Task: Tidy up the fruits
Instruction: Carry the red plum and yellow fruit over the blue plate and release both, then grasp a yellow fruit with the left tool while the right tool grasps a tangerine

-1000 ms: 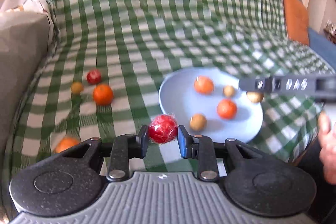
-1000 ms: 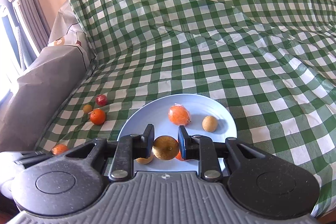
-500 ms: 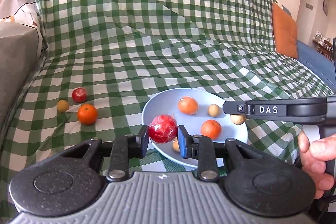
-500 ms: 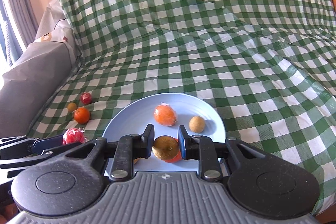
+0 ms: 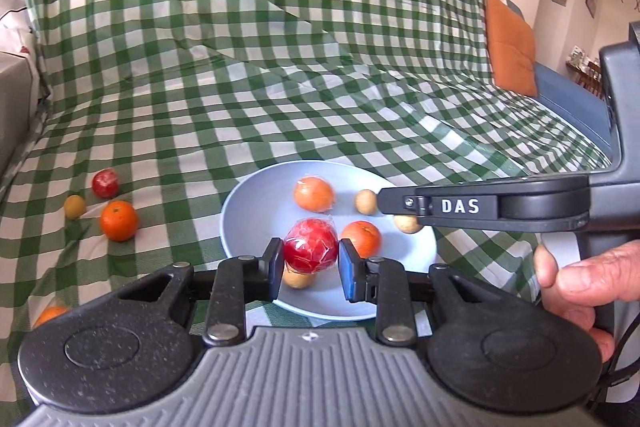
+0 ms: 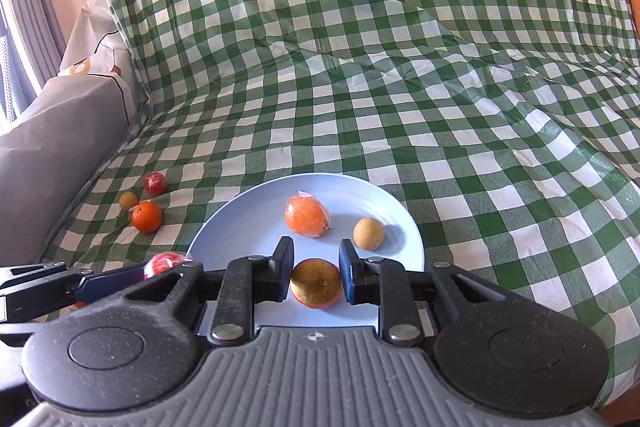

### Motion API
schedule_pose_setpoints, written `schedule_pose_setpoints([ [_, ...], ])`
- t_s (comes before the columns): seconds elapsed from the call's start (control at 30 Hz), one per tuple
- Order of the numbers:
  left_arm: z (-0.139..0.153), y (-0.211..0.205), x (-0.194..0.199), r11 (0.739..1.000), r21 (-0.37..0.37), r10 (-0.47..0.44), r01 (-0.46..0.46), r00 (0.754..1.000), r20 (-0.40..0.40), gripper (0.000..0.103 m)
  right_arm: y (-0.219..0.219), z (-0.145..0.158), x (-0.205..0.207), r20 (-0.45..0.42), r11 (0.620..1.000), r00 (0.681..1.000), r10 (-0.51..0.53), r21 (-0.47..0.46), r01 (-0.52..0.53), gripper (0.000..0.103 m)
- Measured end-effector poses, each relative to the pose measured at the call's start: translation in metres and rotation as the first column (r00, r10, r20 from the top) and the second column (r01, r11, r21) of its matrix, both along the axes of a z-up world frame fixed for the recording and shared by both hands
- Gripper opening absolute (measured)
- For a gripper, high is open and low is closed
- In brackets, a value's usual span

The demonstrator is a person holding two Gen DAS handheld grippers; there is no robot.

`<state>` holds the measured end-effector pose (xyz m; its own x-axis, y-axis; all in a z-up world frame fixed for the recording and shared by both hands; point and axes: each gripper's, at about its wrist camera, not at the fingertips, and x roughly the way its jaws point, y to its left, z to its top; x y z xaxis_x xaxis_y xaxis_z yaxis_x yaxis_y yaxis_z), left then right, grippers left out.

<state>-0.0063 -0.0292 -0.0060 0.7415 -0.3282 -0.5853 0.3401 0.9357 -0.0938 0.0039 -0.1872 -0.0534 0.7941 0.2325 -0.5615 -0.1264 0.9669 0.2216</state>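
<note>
My left gripper (image 5: 310, 267) is shut on a red plastic-wrapped fruit (image 5: 310, 251) and holds it over the near part of the light blue plate (image 5: 248, 211). My right gripper (image 6: 315, 277) is shut on a brown round fruit (image 6: 316, 281) above the plate's (image 6: 240, 227) near edge. The plate holds a wrapped orange (image 6: 306, 217), a small tan fruit (image 6: 368, 233), another orange (image 5: 362, 235) and other small tan fruits. The right gripper's side (image 5: 480, 207) crosses the left wrist view.
On the green checked cloth (image 5: 280, 87) left of the plate lie a red fruit (image 5: 105, 183), a small yellow fruit (image 5: 75, 206) and an orange (image 5: 119, 220). Another orange (image 5: 48, 315) lies at the near left. A grey cushion (image 6: 48, 147) stands left, an orange cushion (image 5: 512, 47) far right.
My left gripper has carried the red fruit to the right, from beside the plate to over its near part. My right gripper has stayed over the plate with the brown fruit.
</note>
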Motion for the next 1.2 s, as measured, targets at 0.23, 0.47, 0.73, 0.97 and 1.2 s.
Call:
schedule_pose_setpoints([
  [0.23,-0.002,-0.006,0.001,1.0,-0.01,-0.03,0.03,0.999,-0.021,0.033,0.001,0.0,0.001,-0.009,1.0,1.0,0.008,-0.002,-0.008,0.026],
  [0.47,0.008,0.006,0.001,0.999,-0.025,0.029,-0.029,1.0,-0.003,0.048,-0.003,0.003,-0.001,0.003,1.0,1.0,-0.026,0.002,0.026,0.057],
  [0.73,0.16,0.13,0.023,0.885,0.075,0.424,-0.46,0.862,0.279,0.083,0.003,0.007,-0.006,0.013,0.999,1.0,0.008,0.034,-0.009,0.057],
  [0.97,0.195,0.239,0.095,0.731,0.234,0.562,-0.641,0.76,0.324,0.086,0.013,0.011,-0.009,0.023,0.998,0.998,0.061,0.022,-0.061,0.057],
  [1.2,0.153,0.287,0.068,0.694,0.197,0.691,-0.693,0.717,0.088,0.086,0.015,0.016,-0.01,0.026,0.996,0.997,0.072,0.046,-0.073,0.056],
])
